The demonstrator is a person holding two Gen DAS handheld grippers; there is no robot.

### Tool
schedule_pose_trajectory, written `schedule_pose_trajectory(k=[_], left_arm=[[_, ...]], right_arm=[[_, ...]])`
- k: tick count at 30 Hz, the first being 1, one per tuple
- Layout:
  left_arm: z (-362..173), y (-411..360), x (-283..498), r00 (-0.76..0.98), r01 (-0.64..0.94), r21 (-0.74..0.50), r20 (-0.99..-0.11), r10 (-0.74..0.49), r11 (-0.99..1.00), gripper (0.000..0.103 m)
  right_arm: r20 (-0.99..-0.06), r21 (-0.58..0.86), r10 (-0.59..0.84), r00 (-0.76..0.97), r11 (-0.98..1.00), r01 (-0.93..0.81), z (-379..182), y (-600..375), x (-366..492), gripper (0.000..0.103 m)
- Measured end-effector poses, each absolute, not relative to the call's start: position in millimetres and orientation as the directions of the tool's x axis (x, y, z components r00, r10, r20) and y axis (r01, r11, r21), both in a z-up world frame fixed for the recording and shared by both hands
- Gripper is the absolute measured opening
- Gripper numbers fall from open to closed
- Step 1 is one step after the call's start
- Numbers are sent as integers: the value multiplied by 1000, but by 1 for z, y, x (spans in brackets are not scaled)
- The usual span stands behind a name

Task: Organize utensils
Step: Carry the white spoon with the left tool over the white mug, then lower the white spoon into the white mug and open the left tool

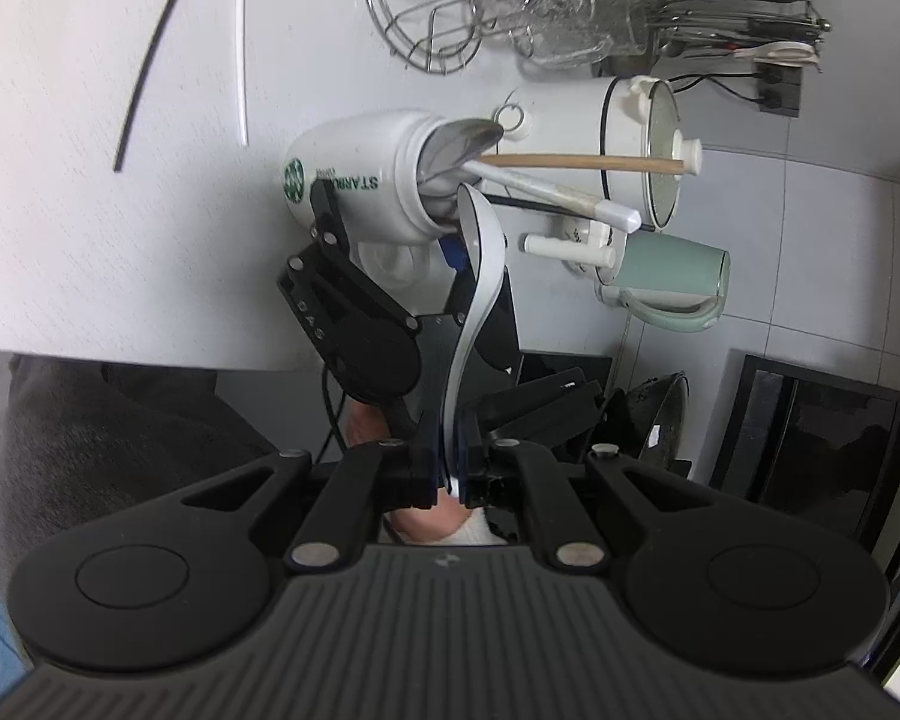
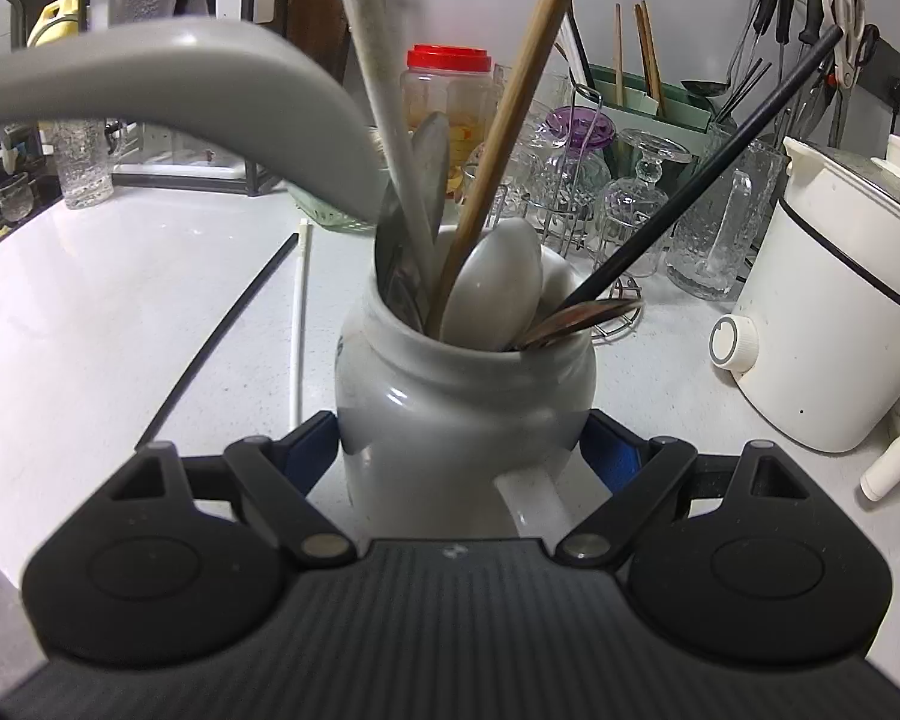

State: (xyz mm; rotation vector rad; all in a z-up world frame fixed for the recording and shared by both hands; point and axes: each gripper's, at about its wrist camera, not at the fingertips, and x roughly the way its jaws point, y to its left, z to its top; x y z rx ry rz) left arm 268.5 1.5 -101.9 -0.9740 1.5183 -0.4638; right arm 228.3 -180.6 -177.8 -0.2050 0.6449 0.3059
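L gripper [image 1: 450, 474] clamps white spoon [image 1: 477, 276] by handle, bowl at mug [image 2: 462, 396] mouth. R gripper [image 2: 462, 450] grips mug on bench [image 2: 120, 324].

The left gripper [image 1: 450, 474] is clamped on the handle of a white spoon [image 1: 477, 276], whose bowl sits at the mouth of a white Starbucks mug [image 1: 360, 174]. The right gripper [image 1: 390, 252] grips that mug from below. A wooden chopstick [image 1: 588, 163], a white chopstick [image 1: 564, 195] and what looks like a metal spoon [image 1: 459, 141] stick out of it.
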Motion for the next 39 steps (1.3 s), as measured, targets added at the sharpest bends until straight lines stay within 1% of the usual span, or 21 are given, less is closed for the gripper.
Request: schedule_pose_trajectory(k=[8,15,22,27,30,39], left_arm=[[-109,-6,288,44,-380,-740,-614,-788,555,6],[-113,-16,305,-9,-455,-706,-606,-796,543,7],[-116,-24,321,-51,-519,-662,-607,-793,540,9],[-114,-30,331,-41,-538,-649,-617,-786,538,11],[-112,-27,336,-1,-563,-641,-632,-775,523,11],[-118,-38,352,21,-587,-638,-627,-779,498,13]], right_arm=[[-609,-91,231,758,930,-356,-179,-183,227,89],[-600,-95,240,763,925,-367,-181,-184,225,89],[-595,-97,251,764,921,-377,-181,-185,224,89],[-593,-96,250,765,922,-376,-182,-187,227,89],[-591,-98,251,767,921,-377,-183,-186,226,89],[-586,-99,260,767,917,-386,-183,-187,226,89]])
